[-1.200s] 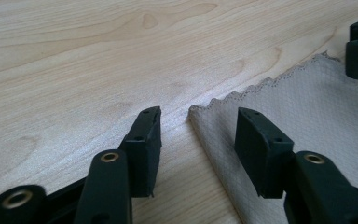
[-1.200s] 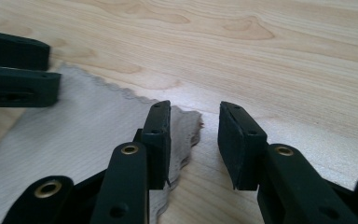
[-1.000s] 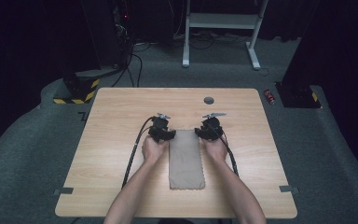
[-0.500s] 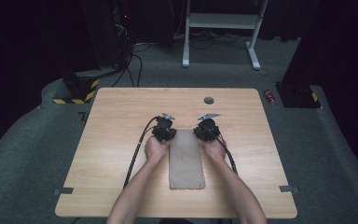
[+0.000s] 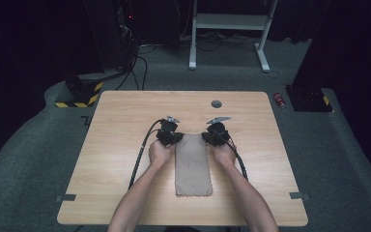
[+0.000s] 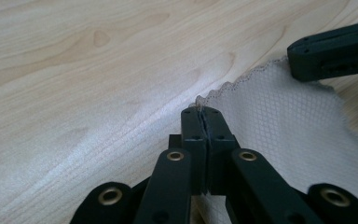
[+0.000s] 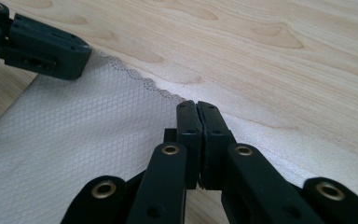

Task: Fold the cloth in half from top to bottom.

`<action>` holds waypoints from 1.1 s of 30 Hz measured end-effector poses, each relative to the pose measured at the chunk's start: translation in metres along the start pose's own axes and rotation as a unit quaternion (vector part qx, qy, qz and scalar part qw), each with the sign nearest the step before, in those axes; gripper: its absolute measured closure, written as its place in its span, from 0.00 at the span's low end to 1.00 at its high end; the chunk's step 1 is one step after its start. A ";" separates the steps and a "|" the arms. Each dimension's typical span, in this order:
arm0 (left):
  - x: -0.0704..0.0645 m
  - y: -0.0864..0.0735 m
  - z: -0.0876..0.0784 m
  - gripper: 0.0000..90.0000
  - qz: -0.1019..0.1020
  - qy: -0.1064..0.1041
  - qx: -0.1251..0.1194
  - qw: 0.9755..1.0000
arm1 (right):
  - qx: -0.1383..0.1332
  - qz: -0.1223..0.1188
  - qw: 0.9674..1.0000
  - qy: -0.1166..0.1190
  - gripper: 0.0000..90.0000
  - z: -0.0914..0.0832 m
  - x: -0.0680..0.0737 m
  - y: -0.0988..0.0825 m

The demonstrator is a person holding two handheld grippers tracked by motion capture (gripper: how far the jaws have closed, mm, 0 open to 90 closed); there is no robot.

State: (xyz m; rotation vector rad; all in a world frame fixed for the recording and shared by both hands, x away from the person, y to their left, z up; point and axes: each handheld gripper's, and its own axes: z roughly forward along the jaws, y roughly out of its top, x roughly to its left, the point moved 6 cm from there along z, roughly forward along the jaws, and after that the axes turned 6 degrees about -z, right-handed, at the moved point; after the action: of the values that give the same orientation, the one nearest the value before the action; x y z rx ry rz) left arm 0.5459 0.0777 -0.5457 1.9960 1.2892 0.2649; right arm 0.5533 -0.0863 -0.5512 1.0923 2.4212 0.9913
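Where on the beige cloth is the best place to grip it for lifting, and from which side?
At its two far corners, coming in from the near side along the long edges. The cloth lies flat and narrow, so only its scalloped edge offers purchase. The left gripper and right gripper have just closed, each shut on one far corner, which looks like a sound hold.

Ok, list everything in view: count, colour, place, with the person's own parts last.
Light wooden table: one, pale wood, centre of the high view.
Beige mesh cloth with scalloped edge: one, beige, folded long, flat on the table between the hands.
Small round grey disc: one, grey, far side of the table.
Red cylinder: one, red, on the floor past the table's far right corner.
White metal stand: one, white, on the floor behind.
Left tongs: black, shut on the cloth's far left corner.
Right tongs: black, shut on its far right corner.
Forearms: two, bare, from the near edge.
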 end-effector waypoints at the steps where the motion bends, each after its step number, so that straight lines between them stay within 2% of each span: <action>1: -0.001 0.002 -0.002 0.99 0.000 -0.002 -0.002 1.000 | -0.002 -0.004 1.000 0.000 0.98 -0.002 0.000 0.001; 10: -0.008 0.016 -0.013 0.99 0.007 -0.026 -0.023 0.999 | -0.023 0.004 1.000 -0.003 0.98 -0.020 -0.004 0.008; 14: -0.010 0.020 -0.014 0.99 0.003 -0.029 -0.030 0.999 | -0.032 0.011 0.999 -0.002 0.98 -0.028 -0.009 0.010; 16: -0.010 0.021 -0.014 0.99 0.008 -0.027 -0.029 0.999 | -0.027 -0.003 1.000 -0.004 0.99 -0.032 -0.010 0.016; 18: -0.009 0.025 -0.015 0.99 0.006 -0.029 -0.032 0.999 | -0.038 -0.004 0.999 -0.006 0.99 -0.037 -0.010 0.021; 20: -0.010 0.029 -0.018 0.99 0.005 -0.032 -0.037 0.999 | -0.031 -0.008 0.999 -0.009 0.99 -0.039 -0.011 0.024; 24: -0.009 0.037 -0.023 0.99 0.007 -0.032 -0.050 0.998 | -0.039 -0.007 0.999 -0.014 0.99 -0.042 -0.013 0.031; 26: -0.008 0.041 -0.025 0.99 0.007 -0.033 -0.049 0.998 | -0.042 -0.002 0.999 -0.012 0.99 -0.043 -0.014 0.033; 29: -0.009 0.051 -0.029 0.99 0.016 -0.027 -0.056 0.998 | -0.044 -0.004 0.999 -0.016 0.99 -0.045 -0.016 0.040; 33: -0.012 0.062 -0.040 0.99 0.017 -0.030 -0.071 0.997 | -0.061 -0.006 0.998 -0.021 0.99 -0.057 -0.020 0.054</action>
State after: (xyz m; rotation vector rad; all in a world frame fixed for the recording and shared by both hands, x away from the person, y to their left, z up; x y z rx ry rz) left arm 0.5631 0.0722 -0.4728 1.8920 1.1663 0.3026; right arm 0.5658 -0.1027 -0.4729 1.0461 2.2978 1.0856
